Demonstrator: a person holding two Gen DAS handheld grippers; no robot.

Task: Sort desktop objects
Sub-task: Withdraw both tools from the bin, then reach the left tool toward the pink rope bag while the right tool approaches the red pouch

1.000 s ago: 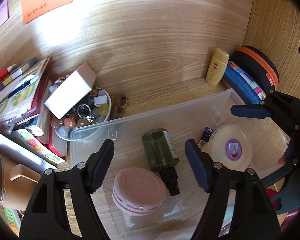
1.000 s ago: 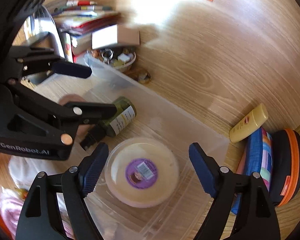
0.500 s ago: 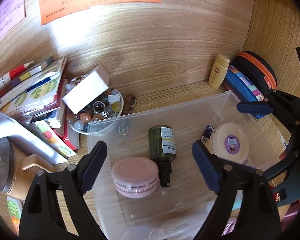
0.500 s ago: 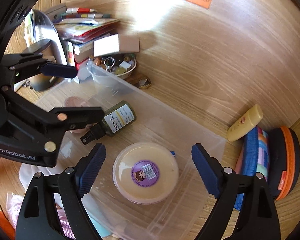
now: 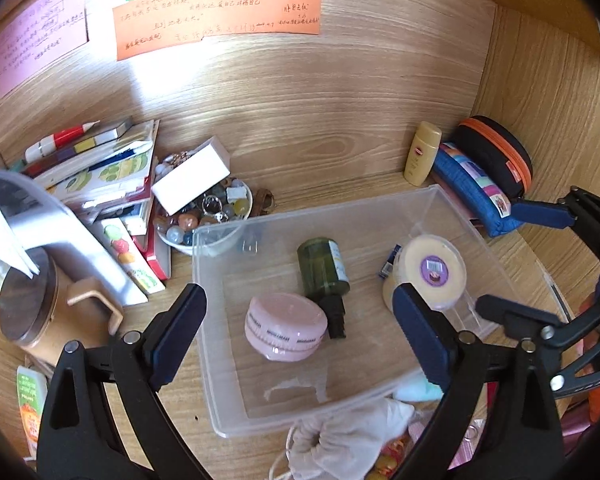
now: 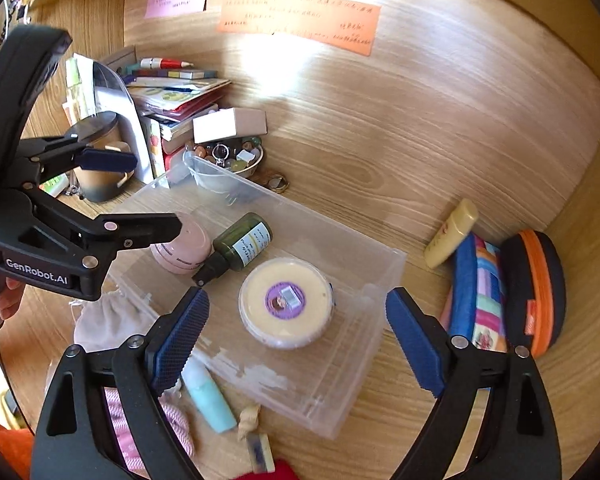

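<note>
A clear plastic bin (image 5: 440,200) (image 6: 392,276) sits on the wooden desk. Inside lie a pink round jar (image 5: 286,326) (image 6: 184,246), a dark green spray bottle (image 5: 324,276) (image 6: 240,246) on its side, and a cream round tub (image 5: 434,270) (image 6: 286,302) with a purple label. My left gripper (image 5: 300,336) is open and empty above the bin's near side. My right gripper (image 6: 296,340) is open and empty above the cream tub. Each gripper shows in the other's view, the right (image 5: 512,256) and the left (image 6: 144,196).
A yellow lotion bottle (image 5: 420,152) (image 6: 452,232), a blue pencil case (image 5: 476,188) (image 6: 476,288) and an orange-zipped black case (image 5: 496,152) (image 6: 536,288) stand at the right. A bowl of beads (image 5: 204,216), a white box (image 5: 190,176), books (image 5: 100,168) and a mug (image 5: 32,300) crowd the left. A mint tube (image 6: 210,398) and cloth pouch (image 5: 352,432) lie near the front.
Both grippers have pulled back and up from the bin, so more of the desk and the wall notes shows. The objects in the bin have not moved.
</note>
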